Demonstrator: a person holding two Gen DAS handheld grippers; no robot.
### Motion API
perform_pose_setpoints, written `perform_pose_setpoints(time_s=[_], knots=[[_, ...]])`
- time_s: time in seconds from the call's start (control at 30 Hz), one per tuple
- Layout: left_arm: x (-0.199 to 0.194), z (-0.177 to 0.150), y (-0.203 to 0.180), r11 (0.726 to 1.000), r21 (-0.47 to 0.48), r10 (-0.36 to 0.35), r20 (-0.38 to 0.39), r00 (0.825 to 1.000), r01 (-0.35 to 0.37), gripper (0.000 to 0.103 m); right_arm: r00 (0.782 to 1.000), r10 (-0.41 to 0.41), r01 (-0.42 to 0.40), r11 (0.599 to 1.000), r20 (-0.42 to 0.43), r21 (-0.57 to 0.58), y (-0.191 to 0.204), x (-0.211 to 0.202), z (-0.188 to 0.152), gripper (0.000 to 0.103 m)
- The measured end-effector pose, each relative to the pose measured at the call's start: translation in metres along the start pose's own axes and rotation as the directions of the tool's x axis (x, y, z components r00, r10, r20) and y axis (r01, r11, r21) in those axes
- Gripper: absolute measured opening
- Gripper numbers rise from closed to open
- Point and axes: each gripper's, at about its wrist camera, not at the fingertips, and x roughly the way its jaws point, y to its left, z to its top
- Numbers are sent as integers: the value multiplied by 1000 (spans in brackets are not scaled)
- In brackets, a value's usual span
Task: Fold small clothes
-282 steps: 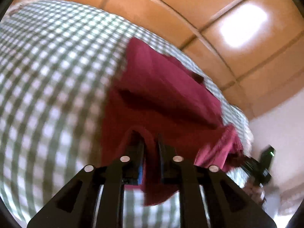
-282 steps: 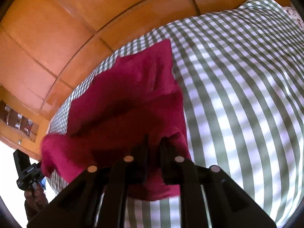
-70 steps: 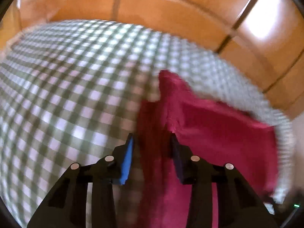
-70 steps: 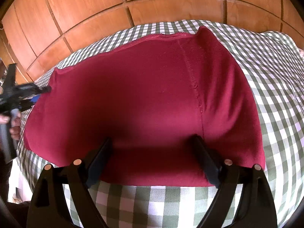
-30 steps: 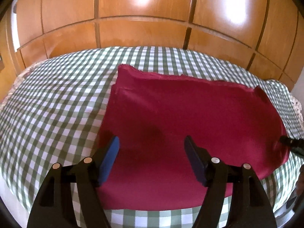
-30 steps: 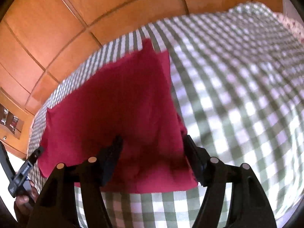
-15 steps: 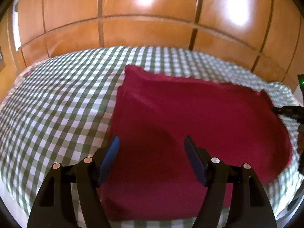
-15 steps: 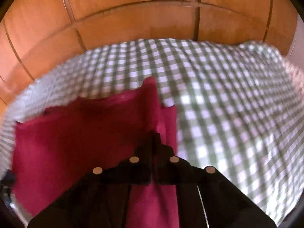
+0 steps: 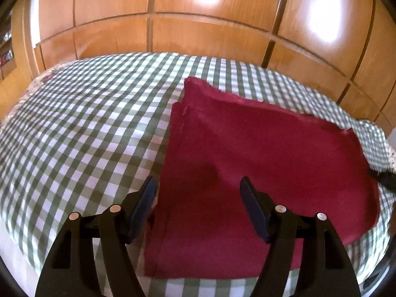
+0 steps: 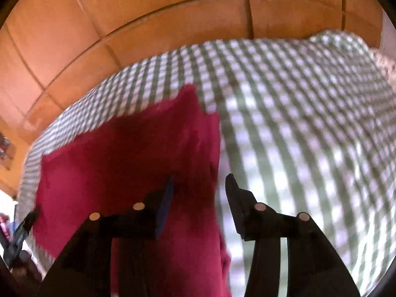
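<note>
A dark red garment (image 9: 267,153) lies folded flat on a bed covered with a green-and-white checked cloth (image 9: 81,128), its far edge running parallel to the wooden panelled wall (image 9: 210,29) behind the bed. In the left wrist view the garment's left side shows a second layer of fabric offset a little from the top one, and the near edge reaches almost to the front of the bed.

The left gripper (image 9: 198,188) hangs above the near left part of the garment with its jaws spread wide. One finger sits over the checked cloth just beside the garment's left edge, the other over the red fabric; neither pad presses on anything.

The right gripper (image 10: 198,185) is at the garment's right edge. Its jaws have just been opening and now stand apart, the left finger over red fabric and the right finger over the checked cloth, with the garment's edge passing between them. This view is blurred, so whether the fabric near the bottom of the frame is lifted slightly or lying flat cannot be told; the pads do not appear to be pinching it.

At the right edge of the left wrist view, the dark tip of the right gripper shows beside the garment's right side.
</note>
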Motion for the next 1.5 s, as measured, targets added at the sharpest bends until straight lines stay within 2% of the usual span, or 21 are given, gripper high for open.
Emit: perform_pose_setpoints(time_s=[0.17, 0.27, 0.47, 0.57, 0.7, 0.93, 1.03, 1.1, 1.17, 1.23, 1.37, 1.5], knots=[[-9, -6, -11, 999, 35, -4, 9, 1000, 4, 70, 993, 105, -101, 993, -59, 63, -14, -4, -45, 61], [-11, -9, -15, 999, 47, -15, 8, 1000, 15, 70, 994, 97, -95, 994, -50, 56, -12, -6, -55, 62], [-11, -13, -20, 997, 68, -34, 1, 999, 33, 70, 995, 71, -70, 997, -77, 10, 11, -2, -49, 24], [-10, -15, -19, 997, 65, -46, -10, 999, 46, 70, 996, 66, -67, 998, -60, -15, 25, -6, -43, 18], [-9, -16, -18, 996, 67, -57, -12, 998, 57, 70, 995, 96, -97, 994, -31, -54, 50, -21, -32, 16], [-12, -13, -11, 994, 33, -99, -21, 995, 100, 70, 974, 228, -223, 953, 0, -205, 131, -45, -15, 14], [-15, -10, 3, 984, -22, -177, -38, 983, 177, 70, 961, 273, -271, 922, -32, -277, 176, -36, -18, 13], [-16, -8, 14, 968, -71, -244, -45, 969, 241, 70, 955, 290, -296, 899, -69, -322, 206, -21, -24, 12], [-17, -5, 28, 948, -123, -302, -45, 952, 295, 70, 953, 286, -303, 881, -101, -365, 227, -8, -36, 12], [-19, -4, 35, 936, -150, -328, -38, 944, 319, 70, 952, 271, -305, 870, -143, -387, 242, 12, -47, 12], [-23, 0, 38, 935, -138, -333, -36, 942, 326, 70, 956, 250, -292, 863, -154, -412, 245, 28, -58, 12], [-20, 8, 34, 912, -156, -390, -46, 920, 379, 71, 952, 277, -305, 843, -129, -443, 240, 13, -58, 15]])
